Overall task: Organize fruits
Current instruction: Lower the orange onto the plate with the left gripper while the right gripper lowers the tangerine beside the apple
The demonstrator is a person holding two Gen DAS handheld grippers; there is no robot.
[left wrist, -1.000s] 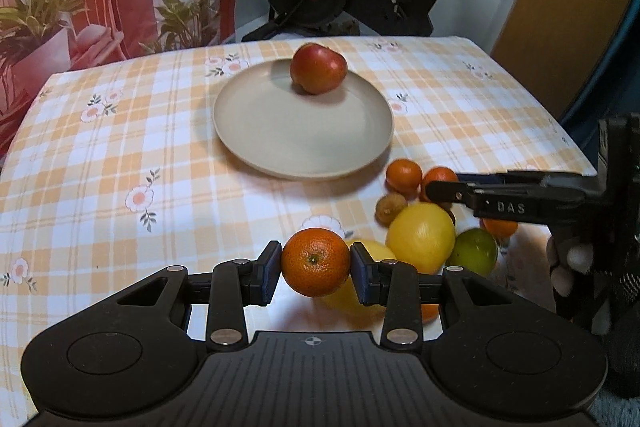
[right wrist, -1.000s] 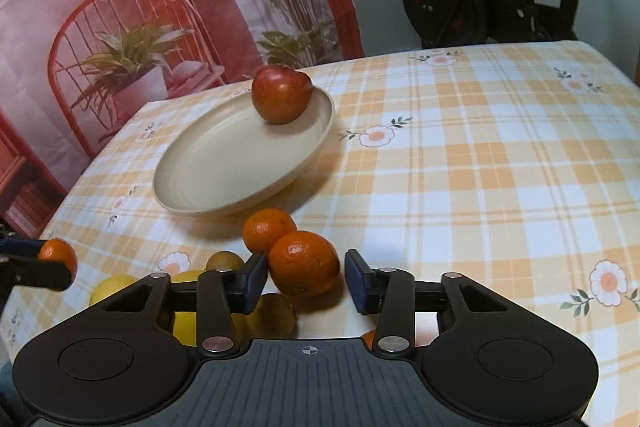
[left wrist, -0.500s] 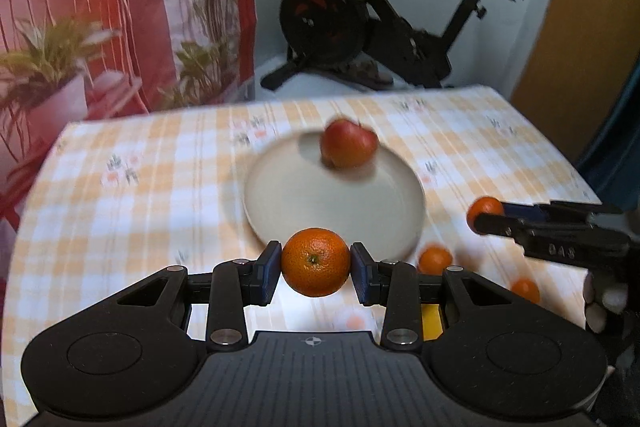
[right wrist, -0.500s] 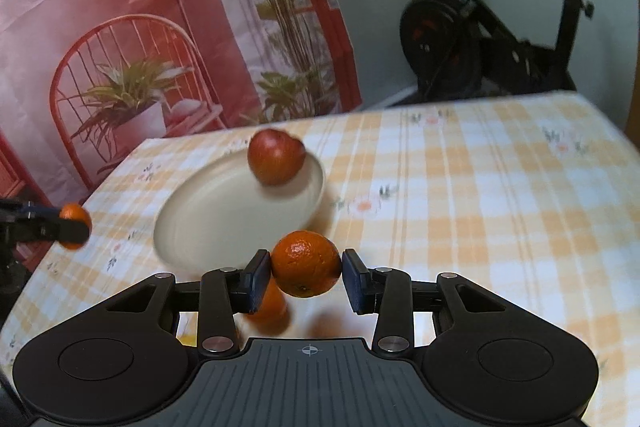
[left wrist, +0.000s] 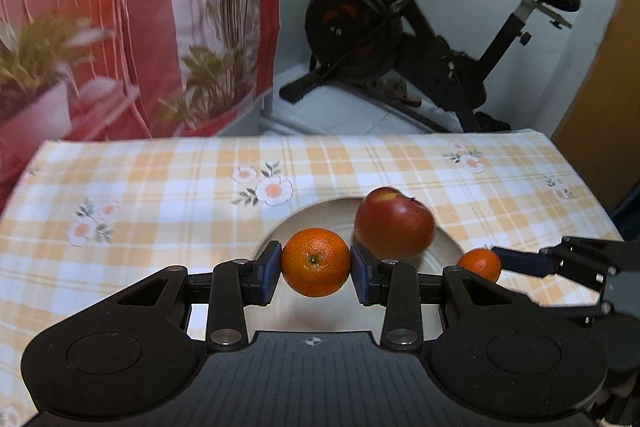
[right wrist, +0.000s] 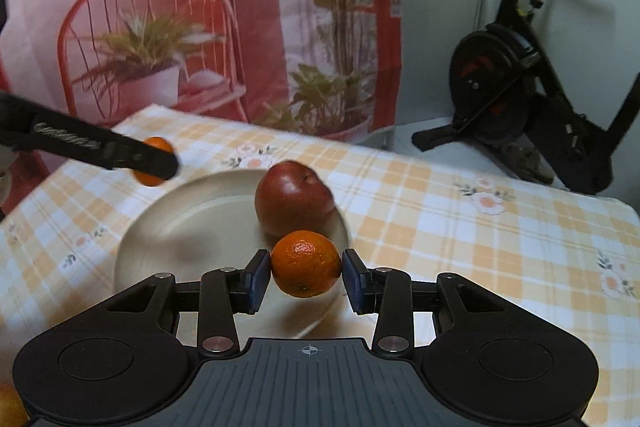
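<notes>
Two oranges (left wrist: 315, 262) (right wrist: 306, 263) hang above the plate (right wrist: 192, 215) holding a red apple (right wrist: 294, 197).

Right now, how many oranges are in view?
2. One orange is held in the left hand-held gripper, the other orange in the right hand-held gripper, both above the plate. More may be hidden below the cameras.

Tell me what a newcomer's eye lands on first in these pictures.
Two oranges held in the air: the left tongs clamp one orange, the right tongs clamp another orange, both over the cream plate. A red apple sits on that plate, on the checked tablecloth.
</notes>
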